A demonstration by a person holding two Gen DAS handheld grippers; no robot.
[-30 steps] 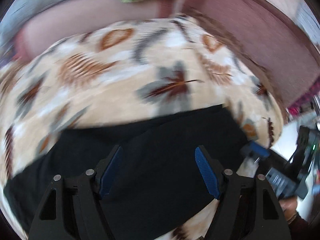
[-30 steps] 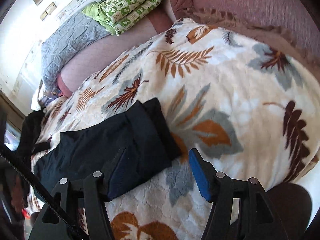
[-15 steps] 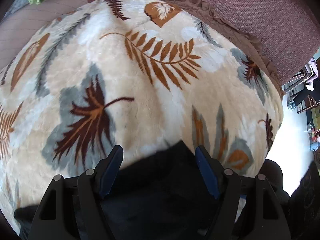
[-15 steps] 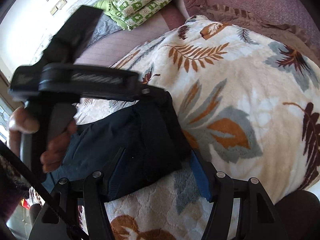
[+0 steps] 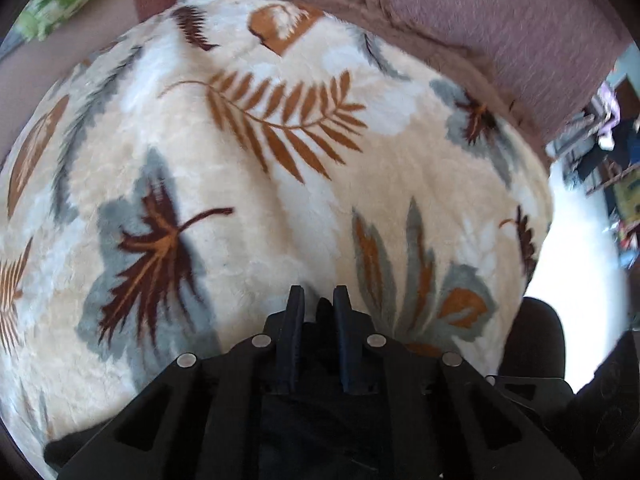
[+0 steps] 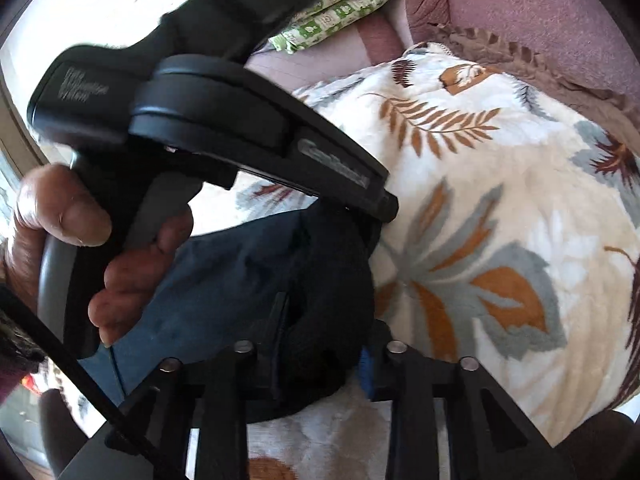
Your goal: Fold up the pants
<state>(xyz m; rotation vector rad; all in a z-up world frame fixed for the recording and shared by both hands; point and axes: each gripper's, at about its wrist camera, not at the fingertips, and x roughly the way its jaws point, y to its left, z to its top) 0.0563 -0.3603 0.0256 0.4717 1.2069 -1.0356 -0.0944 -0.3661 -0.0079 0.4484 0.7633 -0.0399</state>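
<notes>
- Covering most of both views, one cream blanket (image 5: pixel 280 208) printed with brown and grey leaves is seen, spread over a mauve sofa (image 5: pixel 500 12) whose back runs along the blanket's far edge.
- One pair of dark pants (image 6: pixel 240 280) is laid near the blanket's near edge, toward its left side in the right wrist view; one bunched end is turned toward the blanket's middle. In the left wrist view only a small dark part of the cloth is shown, between and below the fingers.
- One green-and-white patterned cloth (image 6: pixel 344 4) is seen folded on the sofa beyond the blanket's far left corner.
- Two grippers are counted. The left gripper (image 5: pixel 318 300) is clenched on the pants: its two fingers stand close together with dark cloth pinched between them at the bunched end. From the right wrist view its black body is seen above the pants, tilted steeply downward.
- The right gripper (image 6: pixel 324 328) is closing, with a thick fold of the pants between its two fingers; the cloth is pressed against both.
- One hand (image 6: pixel 100 248) is shown, wrapped around the left gripper's handle at the left of the right wrist view.
- One patch of bright floor (image 5: pixel 580 240) is seen past the blanket's right edge.
</notes>
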